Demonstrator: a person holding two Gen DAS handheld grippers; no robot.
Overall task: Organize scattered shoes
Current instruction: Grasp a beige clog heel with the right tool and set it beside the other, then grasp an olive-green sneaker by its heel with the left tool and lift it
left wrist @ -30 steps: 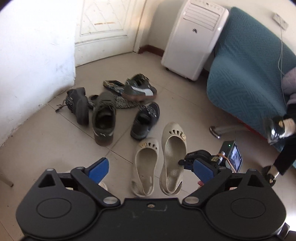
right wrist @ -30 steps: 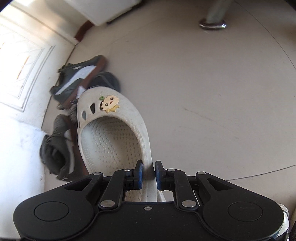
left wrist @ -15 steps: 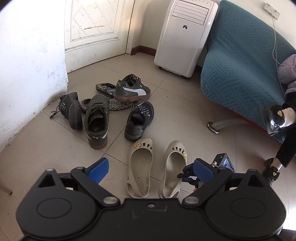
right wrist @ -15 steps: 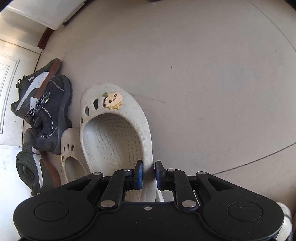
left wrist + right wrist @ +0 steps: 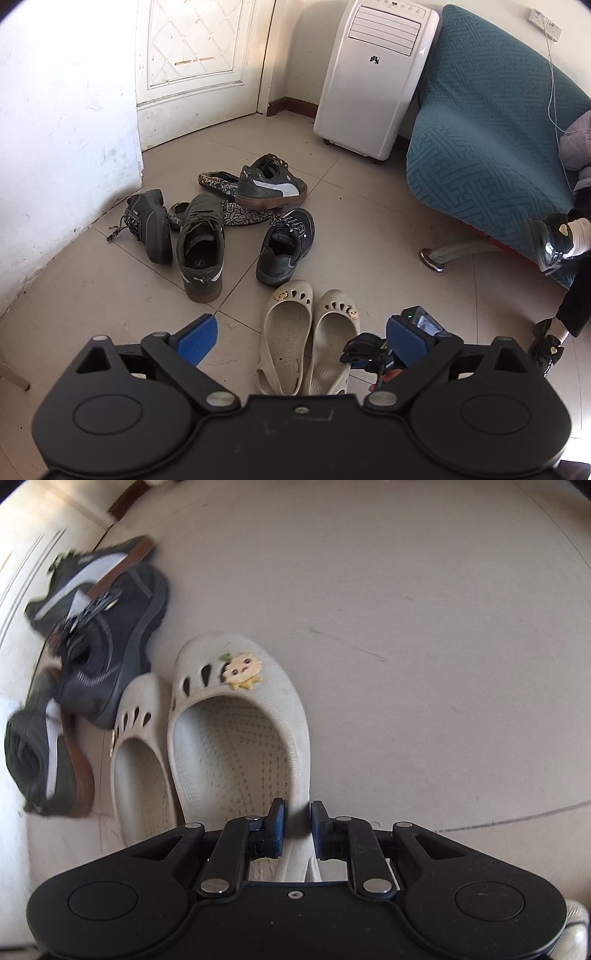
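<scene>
With its blue pads pressed against either side of a clog's outer wall, the right gripper [image 5: 294, 821] pinches the right-hand cream clog [image 5: 240, 731] near the heel, the shoe sitting on the floor just beside its mate, the left-hand cream clog [image 5: 142, 760]. The left gripper [image 5: 301, 338] hovers above the pair with its jaws spread wide and nothing between them.

Both clogs are pale cream rubber with teardrop vents across the toe and a dimpled footbed; the held one carries a small yellow cartoon charm beside the vents. They lie toes-forward, side by side and touching.

Beyond them sits a loose heap — a black sneaker [image 5: 286, 245] nearest the clogs, two olive sneakers [image 5: 201, 243] with white stripes and gum soles, a dark lace-up shoe [image 5: 151, 227] and patterned flats [image 5: 236, 218] partly buried beneath.

The beige tiled floor [image 5: 369, 229] runs to a white panelled door [image 5: 195, 62], a white portable air cooler [image 5: 373, 77] and a teal sofa [image 5: 487, 147]. At the right edge, a seated person's dark-shoed feet are cut off. The heap is motion-blurred in the right wrist view, and the clogs' heels are hidden behind the gripper bodies.
</scene>
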